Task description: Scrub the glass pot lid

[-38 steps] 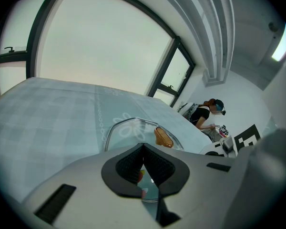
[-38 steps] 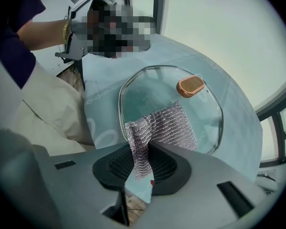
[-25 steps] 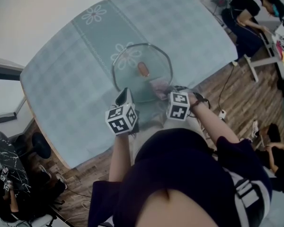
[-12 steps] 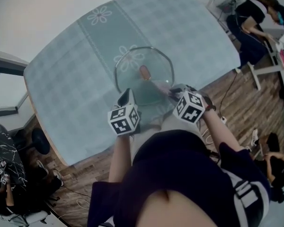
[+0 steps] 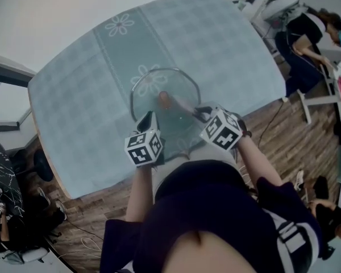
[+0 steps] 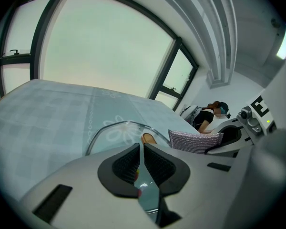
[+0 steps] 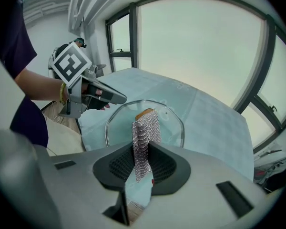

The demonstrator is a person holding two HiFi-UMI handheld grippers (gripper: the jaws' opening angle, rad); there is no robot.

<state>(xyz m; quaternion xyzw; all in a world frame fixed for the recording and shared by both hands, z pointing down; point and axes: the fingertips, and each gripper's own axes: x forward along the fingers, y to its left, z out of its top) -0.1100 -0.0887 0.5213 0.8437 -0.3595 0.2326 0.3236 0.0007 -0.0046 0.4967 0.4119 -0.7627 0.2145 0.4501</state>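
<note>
Glass pot lid [image 5: 166, 90] | tablecloth [image 5: 85, 101] beneath | mesh cloth [image 7: 145, 128] in right claw [image 7: 142, 159]

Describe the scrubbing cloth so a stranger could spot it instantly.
On the pale checked tablecloth is a glass pot lid with a brown knob. Just over it, the right gripper is shut on a strip of cloth; it alone is silvery and woven like mesh.

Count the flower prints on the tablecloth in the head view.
2. One flower print lies near the far edge of the tablecloth. The other shows through the far rim of the glass lid. The near cloth is blocked, so more may be hidden.
</note>
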